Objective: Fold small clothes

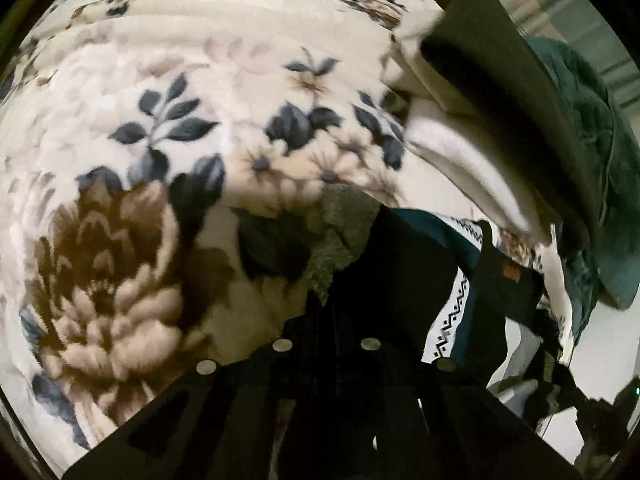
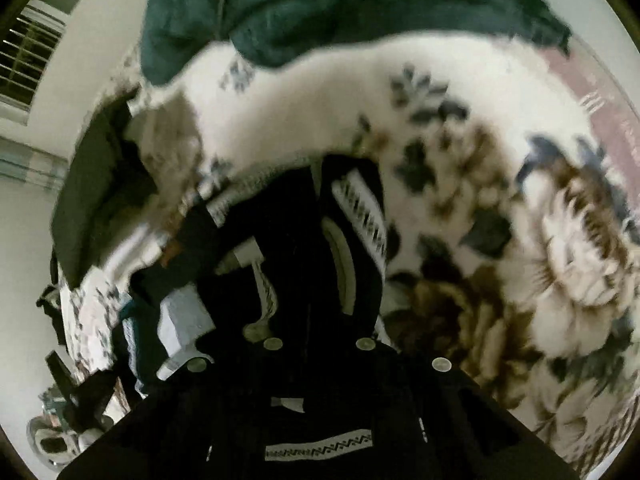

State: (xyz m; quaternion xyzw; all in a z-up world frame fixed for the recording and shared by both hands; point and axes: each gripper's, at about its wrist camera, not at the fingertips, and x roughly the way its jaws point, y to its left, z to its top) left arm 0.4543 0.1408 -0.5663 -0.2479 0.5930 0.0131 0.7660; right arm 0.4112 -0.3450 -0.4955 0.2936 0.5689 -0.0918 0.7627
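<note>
Item: dark garment point(image 2: 352, 208) with white zigzag-patterned trim, small, soft, limp. Location: lying on a floral fleece blanket point(image 1: 168, 128) spread over what appears to be a bed, at its edge beside a heap of other clothes

Left claw point(image 1: 340, 232): jaws closed together; a nub of dark greenish fabric is seen at the tips, and the trimmed garment hangs just to the right of it. A grip on cloth is judged likely but cannot be confirmed, the tips being dark and partly hidden

Right claw point(image 2: 320, 216): jaws closed, pointed steeply down, with the trimmed garment bunched around and below the tips; what exactly is pinched cannot be told

Adjacent stock: stack of folded cream and dark olive pieces point(image 1: 500, 92); teal garment point(image 2: 320, 8), crumpled, at the far side of the blanket

Step in hand, as judged: garment taken up by two points for spreading or a first fold

Handling notes: both pinches are best kept on a single layer at matching corners or along the trim; the cloth is to be drawn taut between the claws before being laid flat on open blanket, well apart from the stack, so that neighbouring pieces are not dragged along. Slipping is to be expected if only a thin edge is held
</note>
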